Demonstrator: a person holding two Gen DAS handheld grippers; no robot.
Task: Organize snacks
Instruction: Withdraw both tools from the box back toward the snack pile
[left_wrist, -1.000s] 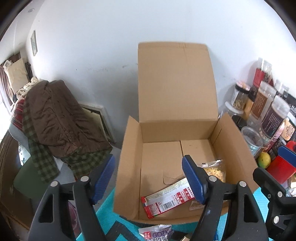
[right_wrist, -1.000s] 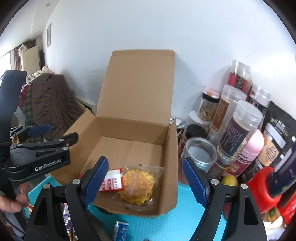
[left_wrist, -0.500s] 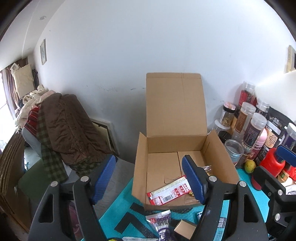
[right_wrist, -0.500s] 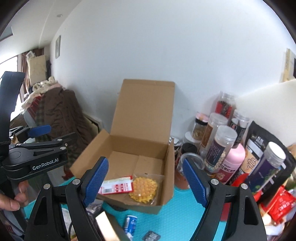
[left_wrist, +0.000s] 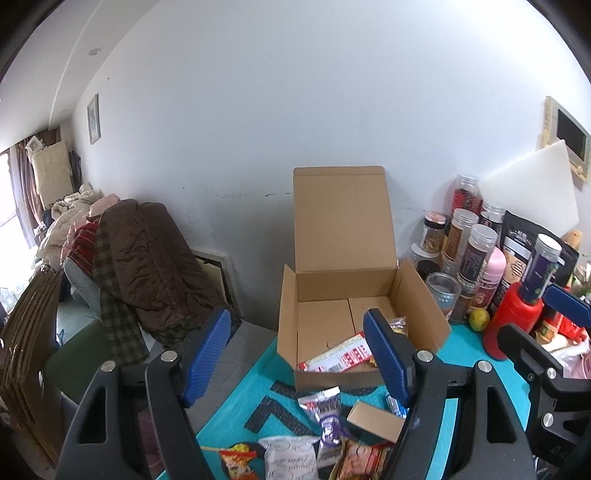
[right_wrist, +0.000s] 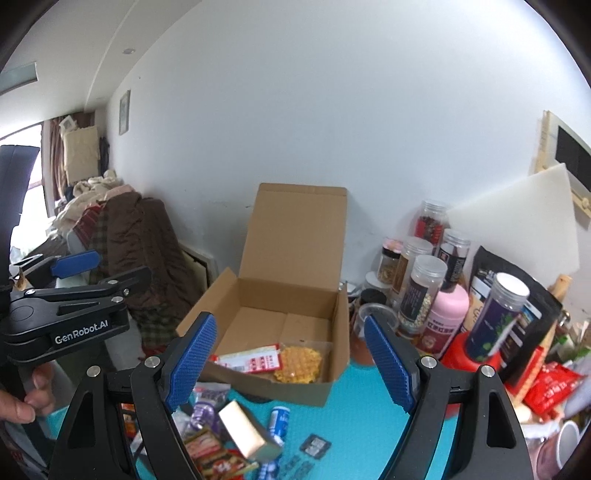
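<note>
Both grippers, left gripper (left_wrist: 295, 354) and right gripper (right_wrist: 288, 360), had fingers apart, holding nothing. The open brown cardboard box (right_wrist: 280, 314) sat beyond them on the teal mat (right_wrist: 354, 406), with a red-and-white flat packet (right_wrist: 255, 363) and yellow waffle snack bag (right_wrist: 297, 363) inside.

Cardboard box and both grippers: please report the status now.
Left gripper open, empty. Right gripper open, empty. Cardboard box lid up, holds red-white packet and yellow waffle snack. Loose snacks on teal mat, nothing blocking.

Right gripper (right_wrist: 291, 363): jaws apart, nothing between them
Cardboard box (right_wrist: 334, 382): lid up, on teal mat (right_wrist: 354, 417)
In box: red-and-white packet (right_wrist: 255, 362), yellow waffle snack (right_wrist: 297, 363)
Right of box: jars (right_wrist: 423, 295)
Left edge: left gripper (right_wrist: 74, 295)
</note>
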